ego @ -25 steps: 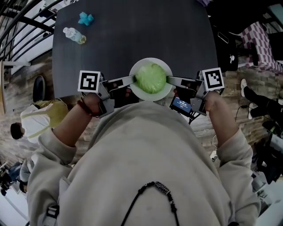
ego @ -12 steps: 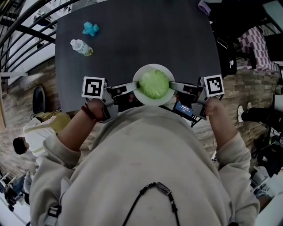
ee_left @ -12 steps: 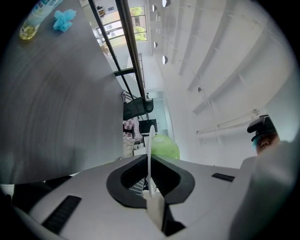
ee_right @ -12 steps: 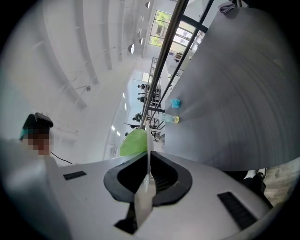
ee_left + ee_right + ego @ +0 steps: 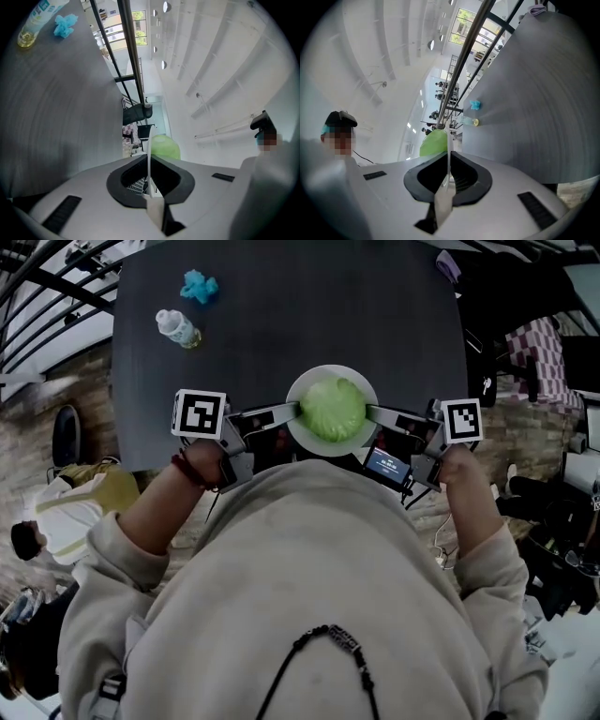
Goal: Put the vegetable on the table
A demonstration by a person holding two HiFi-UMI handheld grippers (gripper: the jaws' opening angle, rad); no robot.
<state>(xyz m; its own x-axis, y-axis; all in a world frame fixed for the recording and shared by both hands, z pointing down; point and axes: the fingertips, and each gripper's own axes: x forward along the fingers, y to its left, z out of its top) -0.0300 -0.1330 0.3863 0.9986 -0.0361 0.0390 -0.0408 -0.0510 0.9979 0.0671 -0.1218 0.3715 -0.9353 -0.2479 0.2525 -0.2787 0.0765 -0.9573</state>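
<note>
A green cabbage [image 5: 332,409] lies on a white plate [image 5: 332,372], held level over the near edge of the dark table [image 5: 300,306]. My left gripper [image 5: 292,411] is shut on the plate's left rim and my right gripper [image 5: 372,412] on its right rim. In the left gripper view the thin plate [image 5: 148,154] edge runs between the pads of the left gripper [image 5: 149,185], with the cabbage [image 5: 166,146] behind. In the right gripper view the plate [image 5: 448,154] is clamped in the right gripper [image 5: 448,180], next to the cabbage [image 5: 433,143].
A clear bottle [image 5: 177,328] and a blue crumpled thing [image 5: 199,286] lie at the table's far left. A purple item [image 5: 448,263] sits at the far right corner. A person [image 5: 56,512] is on the floor to the left, and chairs with a checkered cloth [image 5: 534,343] stand on the right.
Both grippers keep their hold on the plate. The plate with the cabbage has drifted slightly right in the head view, and the table has shifted a little nearer.
</note>
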